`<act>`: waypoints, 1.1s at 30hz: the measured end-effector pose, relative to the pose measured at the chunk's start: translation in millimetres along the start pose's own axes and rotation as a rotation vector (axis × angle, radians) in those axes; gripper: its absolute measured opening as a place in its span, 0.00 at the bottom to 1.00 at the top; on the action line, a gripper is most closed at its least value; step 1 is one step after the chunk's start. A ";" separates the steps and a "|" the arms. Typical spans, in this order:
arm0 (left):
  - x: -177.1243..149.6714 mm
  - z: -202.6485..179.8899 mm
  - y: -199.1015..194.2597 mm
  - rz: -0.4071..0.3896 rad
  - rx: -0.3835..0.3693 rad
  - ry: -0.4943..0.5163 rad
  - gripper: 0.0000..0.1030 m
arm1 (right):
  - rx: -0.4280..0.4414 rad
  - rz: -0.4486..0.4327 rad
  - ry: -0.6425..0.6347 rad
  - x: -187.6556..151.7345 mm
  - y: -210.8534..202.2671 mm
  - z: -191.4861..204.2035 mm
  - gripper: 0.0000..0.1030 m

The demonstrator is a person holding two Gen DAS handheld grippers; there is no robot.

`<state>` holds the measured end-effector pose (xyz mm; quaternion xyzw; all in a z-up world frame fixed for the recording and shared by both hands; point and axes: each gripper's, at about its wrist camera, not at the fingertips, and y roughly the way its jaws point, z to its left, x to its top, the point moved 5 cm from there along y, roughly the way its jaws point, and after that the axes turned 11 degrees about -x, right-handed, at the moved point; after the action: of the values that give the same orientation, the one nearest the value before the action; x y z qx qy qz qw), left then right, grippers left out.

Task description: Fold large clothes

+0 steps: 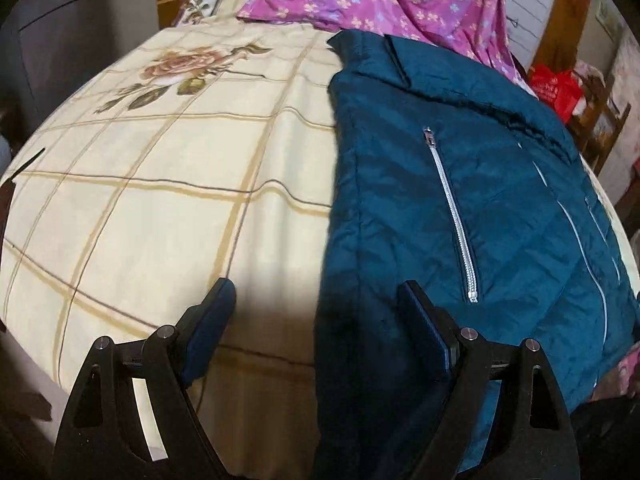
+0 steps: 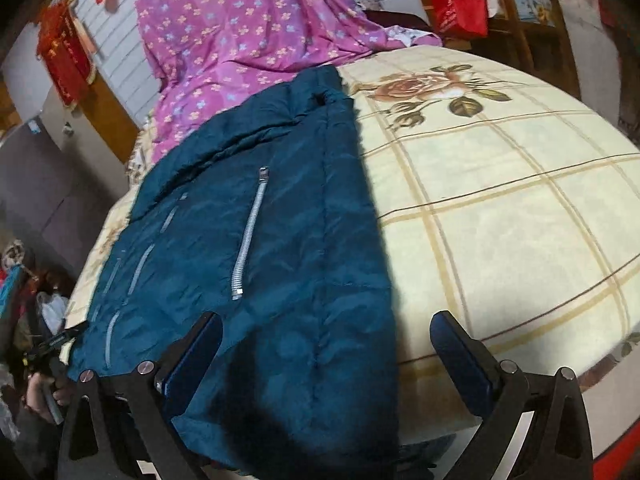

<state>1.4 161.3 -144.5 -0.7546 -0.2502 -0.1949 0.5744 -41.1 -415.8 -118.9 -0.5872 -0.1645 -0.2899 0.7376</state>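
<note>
A teal quilted jacket (image 1: pixel 460 200) lies flat on the bed, front up, with a silver pocket zipper (image 1: pixel 454 216) showing. In the left wrist view my left gripper (image 1: pixel 316 312) hovers open over the jacket's left edge, one finger over the sheet and the other over the fabric. In the right wrist view the jacket (image 2: pixel 280 220) fills the left and middle. My right gripper (image 2: pixel 328 340) stands open astride its right edge, the left finger above the cloth and the right finger above the sheet. Neither gripper's pads press on anything.
The bed carries a cream checked sheet (image 1: pixel 160 208) with a rose print (image 2: pixel 412 88). A purple flowered cloth (image 2: pixel 240 28) is bunched at the far end, beyond the jacket's collar. A red bag (image 2: pixel 460 12) and wooden shelves stand past the bed.
</note>
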 end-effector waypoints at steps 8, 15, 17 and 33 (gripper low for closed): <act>-15.7 0.5 -9.7 0.005 0.027 -0.022 0.92 | 0.025 -0.047 -0.022 -6.5 -4.0 1.3 1.00; -27.0 -17.4 -19.7 0.045 -0.174 0.006 0.92 | 0.219 0.054 0.010 2.3 -0.6 -4.7 1.00; -31.3 -28.6 -22.1 0.068 -0.264 0.025 0.92 | 0.309 0.086 0.029 2.0 0.0 -6.1 1.00; -24.0 -53.8 -21.3 0.121 -0.496 0.020 0.92 | 0.401 0.124 -0.059 -0.4 9.2 24.1 1.00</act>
<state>-31.0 110.3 -127.9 -0.8841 -0.1433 -0.2229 0.3848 -33.3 -391.3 -120.0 -0.4461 -0.2038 -0.1880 0.8510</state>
